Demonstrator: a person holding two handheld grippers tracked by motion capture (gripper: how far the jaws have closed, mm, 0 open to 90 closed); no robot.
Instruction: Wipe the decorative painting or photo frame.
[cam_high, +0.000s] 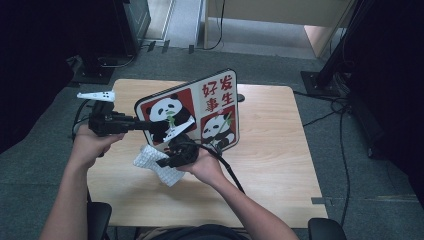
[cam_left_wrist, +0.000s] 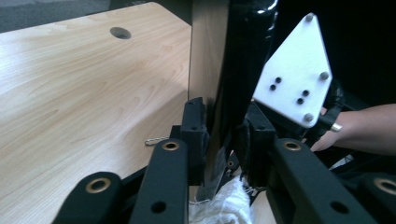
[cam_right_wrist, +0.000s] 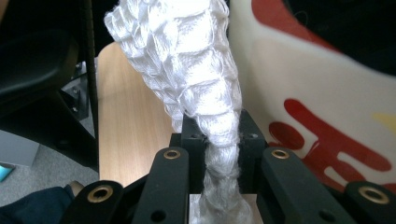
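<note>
A board with panda pictures and red Chinese characters (cam_high: 215, 105) stands tilted on edge over the wooden table (cam_high: 270, 150). My left gripper (cam_high: 145, 125) clamps the board's left edge; in the left gripper view its jaws (cam_left_wrist: 222, 121) sit either side of the board's rim (cam_left_wrist: 205, 70), pads against it. My right gripper (cam_high: 175, 152) is shut on a white knitted cloth (cam_high: 150, 159) at the board's lower front. The right gripper view has the cloth (cam_right_wrist: 187, 56) pinched between that gripper's own pads (cam_right_wrist: 222, 135), with the board's face (cam_right_wrist: 317, 93) close beside it.
A black cable (cam_high: 230, 172) trails from the right gripper across the table. There is a round hole (cam_left_wrist: 120, 32) in the tabletop behind the board, and a small wire clip (cam_left_wrist: 156, 140) lies on the wood. Dark stands and cables line the floor on both sides.
</note>
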